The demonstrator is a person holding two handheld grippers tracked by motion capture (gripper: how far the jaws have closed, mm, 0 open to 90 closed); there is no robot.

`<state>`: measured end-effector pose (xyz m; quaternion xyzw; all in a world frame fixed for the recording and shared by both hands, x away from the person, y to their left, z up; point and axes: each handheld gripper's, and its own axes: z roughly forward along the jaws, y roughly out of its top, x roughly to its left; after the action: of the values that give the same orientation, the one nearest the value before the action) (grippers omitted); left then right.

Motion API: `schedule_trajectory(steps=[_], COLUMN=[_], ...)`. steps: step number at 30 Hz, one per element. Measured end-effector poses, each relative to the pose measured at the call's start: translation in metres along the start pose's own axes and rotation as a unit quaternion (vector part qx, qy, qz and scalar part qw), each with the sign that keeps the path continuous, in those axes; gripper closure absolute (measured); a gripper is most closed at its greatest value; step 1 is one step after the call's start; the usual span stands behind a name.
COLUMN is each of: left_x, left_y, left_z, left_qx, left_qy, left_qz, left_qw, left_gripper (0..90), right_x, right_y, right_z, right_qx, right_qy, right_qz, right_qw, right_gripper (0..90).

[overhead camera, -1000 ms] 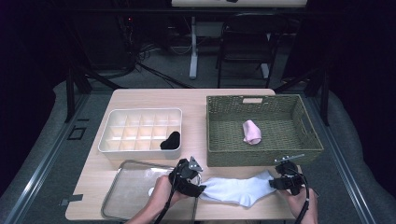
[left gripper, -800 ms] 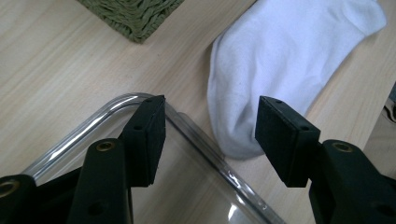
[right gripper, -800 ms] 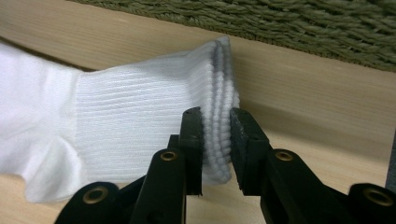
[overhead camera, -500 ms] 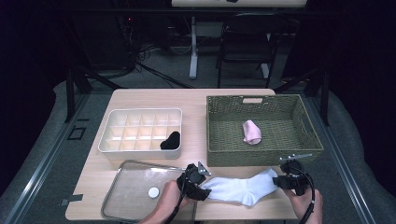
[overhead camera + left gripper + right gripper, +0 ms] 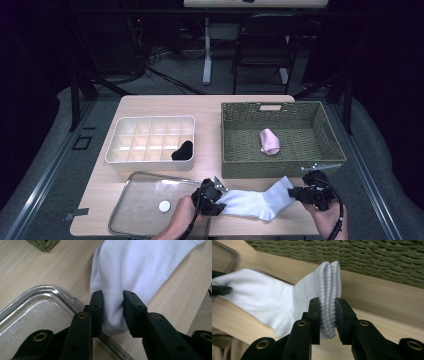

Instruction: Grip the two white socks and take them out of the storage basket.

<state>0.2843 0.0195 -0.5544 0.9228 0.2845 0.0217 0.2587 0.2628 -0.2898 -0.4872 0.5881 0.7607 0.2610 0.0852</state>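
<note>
Two grippers, left and right, clamp one white sock taut; harder pulling risks cuff slipping free.

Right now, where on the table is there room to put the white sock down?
Bare wood lies behind the white box, up to the far edge, and in the strip between box and basket. The near edge is crowded: the tray, the sock, the left gripper and the right gripper.

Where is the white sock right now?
In the high view, the white sock lies at the table's near edge, stretched between the left gripper and right gripper, before the green basket.
</note>
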Motion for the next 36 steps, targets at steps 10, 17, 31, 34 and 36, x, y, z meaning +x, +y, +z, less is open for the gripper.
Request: schedule_trajectory(steps=[10,17,31,34,36], left_x=[0.002,0.0,0.002,0.003,0.005], left_y=[-0.001,0.0,0.0,0.0,0.001], left_z=[0.001,0.002,0.003,0.001,-0.001], left_qx=[-0.003,-0.005,-0.006,-0.009,-0.009], left_qy=[-0.006,-0.006,-0.013,-0.011,-0.015], left_qz=[-0.005,-0.005,-0.011,-0.013,-0.013], left_qw=[1.0,1.0,0.9998,0.9998,0.9998], left_gripper=[71.9,72.8,70.6,65.7,62.1], right_x=[0.021,0.04,0.075,0.081,0.085], right_y=[0.005,0.008,0.018,0.019,0.019], right_z=[-0.006,0.0,0.015,0.022,0.028], right_qx=[-0.012,-0.019,-0.024,-0.023,-0.019], right_qy=[0.044,0.072,0.086,0.088,0.089], right_qz=[-0.023,-0.04,-0.081,-0.086,-0.09], right_qw=[0.9987,0.9964,0.9927,0.9922,0.9918], right_gripper=[75.8,75.9,75.9,75.9,75.9])
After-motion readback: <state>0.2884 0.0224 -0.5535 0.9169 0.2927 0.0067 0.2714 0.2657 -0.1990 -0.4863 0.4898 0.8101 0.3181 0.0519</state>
